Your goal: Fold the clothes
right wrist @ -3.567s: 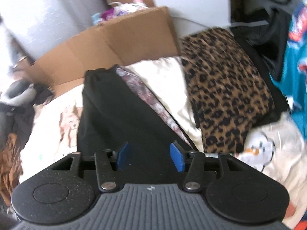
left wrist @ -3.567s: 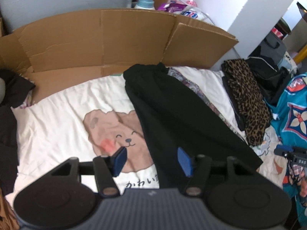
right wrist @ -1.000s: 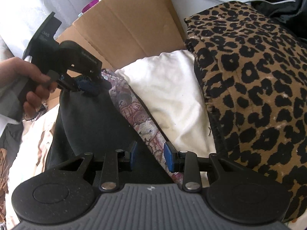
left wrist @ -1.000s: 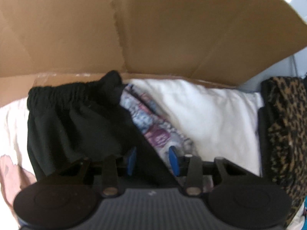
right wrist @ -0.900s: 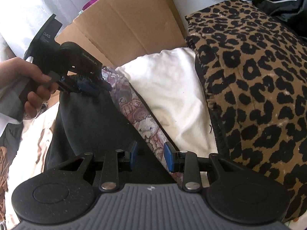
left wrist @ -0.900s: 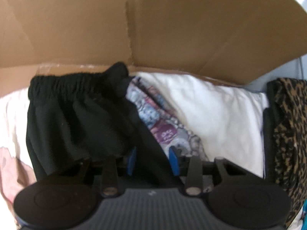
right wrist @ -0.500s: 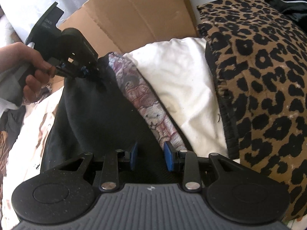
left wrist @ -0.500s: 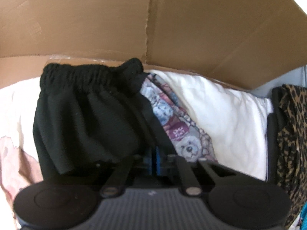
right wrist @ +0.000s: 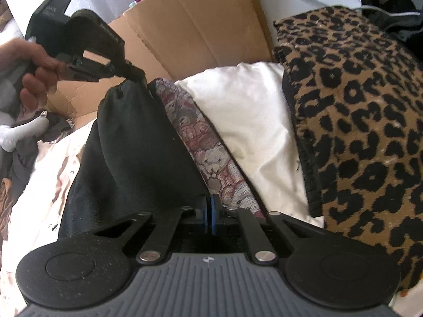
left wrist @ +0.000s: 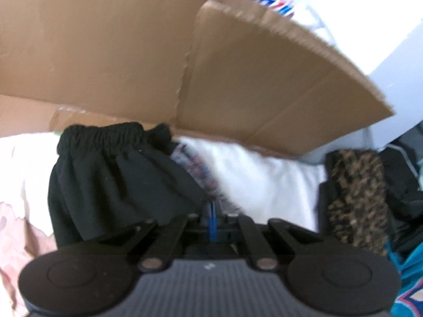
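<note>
Both claws now clamped on black elastic-waist trousers (right wrist: 127, 158): left claw (right wrist: 137, 75) upper left at waistband, right claw (right wrist: 208, 211) lower centre; long axis between.

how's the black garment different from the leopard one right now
The black garment is plain; the leopard one is spotted. The black one is pinched by both the left hand-held gripper and right hand-held gripper and partly lifted; the leopard one lies untouched. Both rest on the bedding.
</note>
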Demonstrator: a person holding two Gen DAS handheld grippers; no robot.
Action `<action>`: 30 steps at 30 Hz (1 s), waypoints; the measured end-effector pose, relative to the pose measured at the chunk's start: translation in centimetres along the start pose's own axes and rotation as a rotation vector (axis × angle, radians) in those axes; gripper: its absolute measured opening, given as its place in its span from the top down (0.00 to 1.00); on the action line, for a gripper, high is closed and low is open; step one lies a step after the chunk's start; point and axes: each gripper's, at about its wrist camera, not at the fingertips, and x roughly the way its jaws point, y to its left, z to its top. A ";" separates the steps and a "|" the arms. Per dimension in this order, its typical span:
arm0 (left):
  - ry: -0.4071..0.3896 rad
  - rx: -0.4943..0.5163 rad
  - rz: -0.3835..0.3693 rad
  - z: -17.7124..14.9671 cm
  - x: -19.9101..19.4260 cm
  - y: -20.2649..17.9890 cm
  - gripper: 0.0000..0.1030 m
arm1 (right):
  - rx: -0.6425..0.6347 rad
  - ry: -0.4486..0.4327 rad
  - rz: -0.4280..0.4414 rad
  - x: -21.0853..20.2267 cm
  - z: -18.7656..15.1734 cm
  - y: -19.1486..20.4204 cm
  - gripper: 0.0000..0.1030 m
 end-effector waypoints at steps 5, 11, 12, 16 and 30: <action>-0.008 0.027 -0.021 0.8 0.1 -1.3 1.00 | 0.016 -0.026 -0.032 -0.7 0.3 -0.5 1.00; -0.005 0.036 -0.026 1.1 1.3 -1.7 1.00 | 0.033 -0.012 -0.063 -0.3 0.4 -1.1 1.00; -0.003 0.039 -0.027 1.2 1.6 -1.7 1.00 | 0.037 -0.005 -0.067 -0.1 0.4 -1.2 1.00; 0.011 0.044 -0.029 1.1 3.8 -1.9 1.00 | 0.052 0.019 -0.090 0.6 0.0 -1.7 1.00; 0.021 0.100 -0.030 1.1 6.3 -2.1 0.68 | 0.075 -0.028 -0.164 -0.5 0.1 -1.8 0.93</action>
